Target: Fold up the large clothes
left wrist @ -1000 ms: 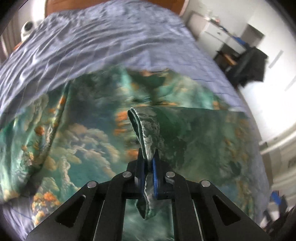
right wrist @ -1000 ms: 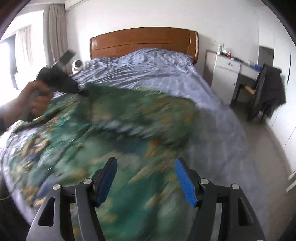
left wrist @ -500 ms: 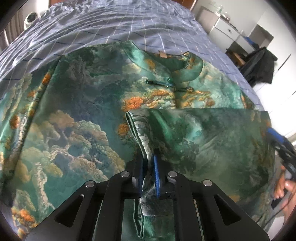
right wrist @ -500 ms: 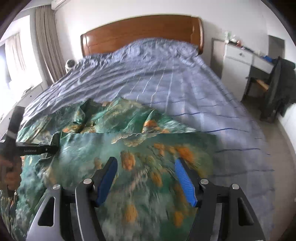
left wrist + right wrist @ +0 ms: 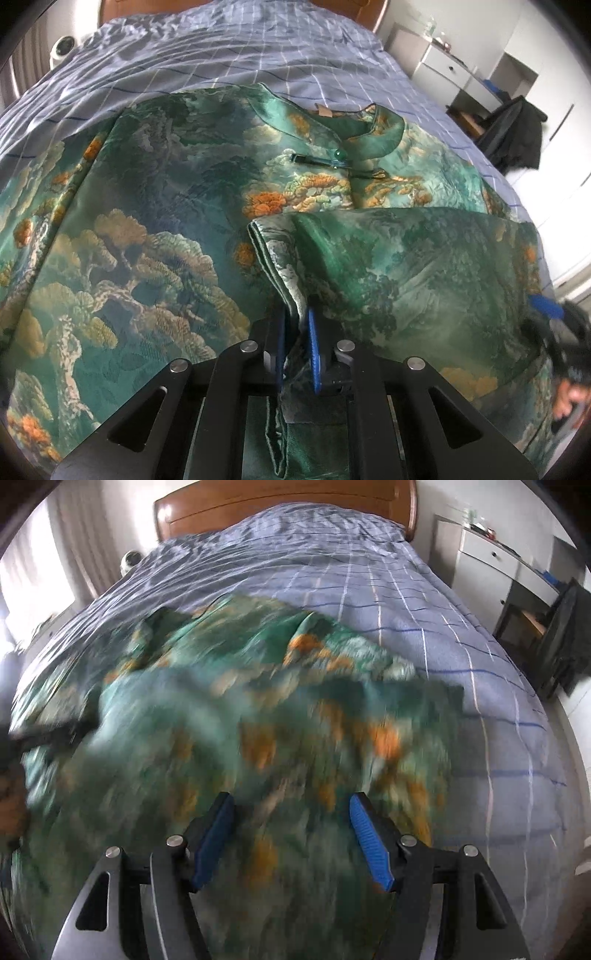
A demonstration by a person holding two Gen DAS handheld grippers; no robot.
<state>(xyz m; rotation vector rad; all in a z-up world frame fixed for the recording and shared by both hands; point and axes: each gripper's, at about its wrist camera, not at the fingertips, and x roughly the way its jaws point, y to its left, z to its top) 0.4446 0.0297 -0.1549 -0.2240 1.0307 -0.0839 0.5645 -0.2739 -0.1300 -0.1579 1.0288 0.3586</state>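
While its blue pads pinch a folded corner of the green brocade garment [image 5: 155, 229], the left gripper [image 5: 296, 345] holds that flap over the cloth spread flat on the bed. Alongside, the right gripper [image 5: 291, 834] hangs with its blue pads spread wide and nothing between them, above the blurred fabric. Farther up, the garment's stand collar [image 5: 373, 136] and knotted button lie on a blue checked duvet [image 5: 369, 572]; a wooden headboard [image 5: 280, 502] and white cabinet [image 5: 487, 554] stand behind.
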